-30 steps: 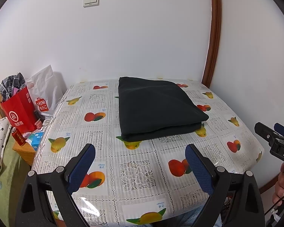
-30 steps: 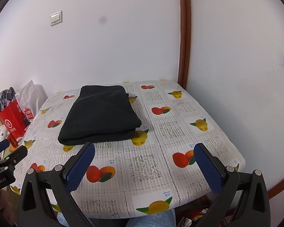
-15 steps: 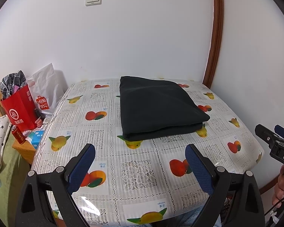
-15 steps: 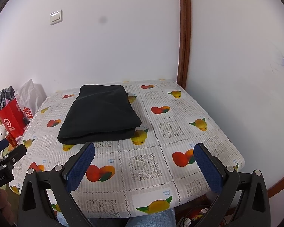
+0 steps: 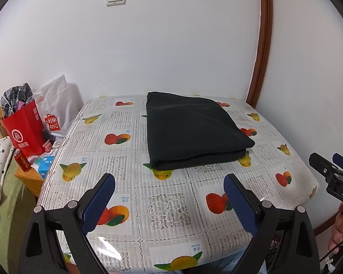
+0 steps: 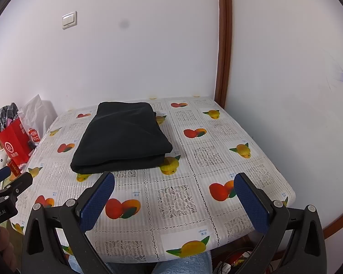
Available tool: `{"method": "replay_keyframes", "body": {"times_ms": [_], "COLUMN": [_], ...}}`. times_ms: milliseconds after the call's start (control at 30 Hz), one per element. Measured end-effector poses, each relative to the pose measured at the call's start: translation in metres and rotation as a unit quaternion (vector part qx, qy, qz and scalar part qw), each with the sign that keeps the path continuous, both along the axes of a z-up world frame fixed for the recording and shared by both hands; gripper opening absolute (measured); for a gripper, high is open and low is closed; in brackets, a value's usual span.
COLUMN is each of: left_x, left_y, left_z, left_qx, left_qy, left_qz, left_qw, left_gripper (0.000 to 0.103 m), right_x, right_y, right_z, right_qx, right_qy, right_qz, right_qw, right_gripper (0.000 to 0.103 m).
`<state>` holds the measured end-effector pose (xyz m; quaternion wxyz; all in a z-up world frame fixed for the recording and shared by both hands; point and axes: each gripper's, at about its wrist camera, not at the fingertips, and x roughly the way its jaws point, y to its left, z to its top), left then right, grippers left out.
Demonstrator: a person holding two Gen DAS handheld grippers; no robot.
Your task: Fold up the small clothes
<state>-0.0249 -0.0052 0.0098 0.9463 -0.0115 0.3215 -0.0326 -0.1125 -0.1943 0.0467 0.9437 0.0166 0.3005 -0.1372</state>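
A dark folded garment (image 5: 194,130) (image 6: 123,137) lies as a neat rectangular stack on the far half of the table (image 5: 167,205) (image 6: 171,196), which wears a fruit-print cloth. My left gripper (image 5: 169,199) hangs open above the table's near edge, well short of the garment, with nothing between its blue pads. My right gripper (image 6: 173,199) is likewise open and empty over the near edge, the garment ahead and to its left. Each gripper shows at the side of the other's view.
White walls close the table's back and right sides, with a brown door frame (image 5: 261,45) in the corner. Left of the table a red paper bag (image 5: 25,132), a white plastic bag (image 5: 54,105) and a red can (image 5: 21,162) stand on a low wooden stand.
Both views have drifted slightly back and up from the table. The garment has not moved and both grippers stay open.
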Motion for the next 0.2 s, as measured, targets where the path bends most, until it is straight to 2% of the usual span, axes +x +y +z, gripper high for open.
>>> {"method": "replay_keyframes", "body": {"times_ms": [200], "left_x": [0.0043], "left_y": [0.0008], "left_z": [-0.0012], "left_qx": [-0.003], "left_qy": [0.003], "left_qz": [0.001], "left_qw": [1.0000], "left_gripper": [0.096], "right_x": [0.0011], "right_y": [0.0024], "right_z": [0.0003], "right_qx": [0.003], "right_qy": [0.000], "right_qz": [0.005], "right_qw": [1.000], "right_gripper": [0.102]}}
